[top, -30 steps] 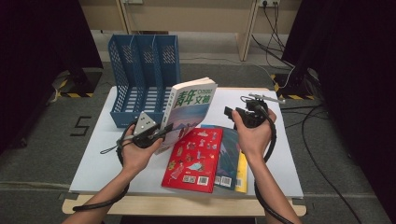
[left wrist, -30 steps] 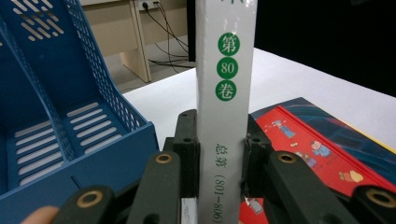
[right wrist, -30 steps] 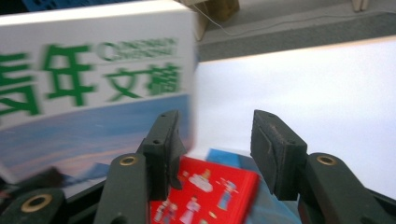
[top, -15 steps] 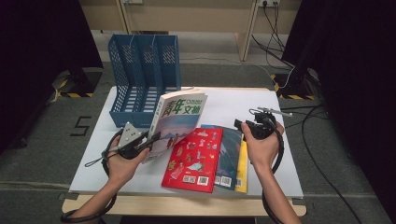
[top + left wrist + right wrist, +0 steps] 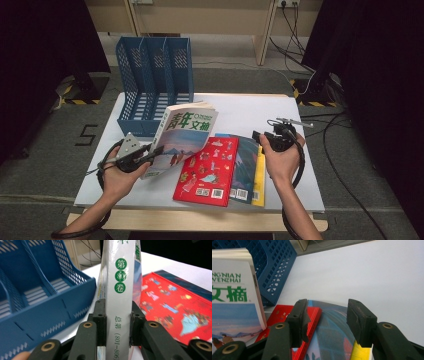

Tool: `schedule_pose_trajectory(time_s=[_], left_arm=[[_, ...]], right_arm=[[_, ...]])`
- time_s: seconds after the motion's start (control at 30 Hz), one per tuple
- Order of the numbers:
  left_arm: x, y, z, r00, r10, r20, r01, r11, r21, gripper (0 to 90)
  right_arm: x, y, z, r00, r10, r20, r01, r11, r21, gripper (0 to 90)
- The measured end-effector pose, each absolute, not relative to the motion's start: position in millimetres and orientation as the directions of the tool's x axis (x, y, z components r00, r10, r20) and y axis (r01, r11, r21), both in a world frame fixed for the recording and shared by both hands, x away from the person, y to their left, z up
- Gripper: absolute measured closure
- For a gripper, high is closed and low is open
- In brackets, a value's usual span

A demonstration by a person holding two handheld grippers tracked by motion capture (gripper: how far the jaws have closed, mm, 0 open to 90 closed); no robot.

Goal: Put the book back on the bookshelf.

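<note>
The left gripper (image 5: pixel 150 154) clamps the spine of a thick white paperback book with green lettering (image 5: pixel 182 135), holding it tilted up just in front of the blue plastic three-slot file rack (image 5: pixel 150 80). The right gripper (image 5: pixel 262 137) hovers with jaws wide and nothing between them, right of the rack, above a flat stack: red picture book (image 5: pixel 207 170), teal book (image 5: pixel 245 170), yellow book (image 5: pixel 259 175).
</note>
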State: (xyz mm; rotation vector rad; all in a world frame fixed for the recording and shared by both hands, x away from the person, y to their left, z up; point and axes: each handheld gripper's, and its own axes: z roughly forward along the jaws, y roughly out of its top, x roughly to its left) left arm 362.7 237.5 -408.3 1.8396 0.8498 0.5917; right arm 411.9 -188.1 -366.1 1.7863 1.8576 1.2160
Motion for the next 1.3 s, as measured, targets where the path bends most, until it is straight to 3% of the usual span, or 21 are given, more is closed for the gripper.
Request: schedule_pose_trajectory(time_s=[0.07, 0.47, 1.3], left_arm=[[359.8, 238.6, -409.7, 0.636, 0.770, 0.058, 0.269, -0.292, 0.918, 72.9], [340.6, 271.7, -416.9, 0.557, 0.830, 0.028, 0.251, -0.200, 0.947, 72.9], [299.0, 325.6, -443.1, 0.445, 0.895, 0.024, 0.286, -0.168, 0.943, 72.5]], right_arm=[[412.2, -187.6, -367.1, -0.191, 0.923, 0.334, 0.680, -0.121, 0.723, 51.9], [414.5, -175.1, -368.3, -0.230, 0.923, 0.307, 0.685, -0.071, 0.725, 55.5], [417.3, -170.7, -378.6, -0.239, 0.927, 0.290, 0.698, -0.044, 0.714, 54.9]])
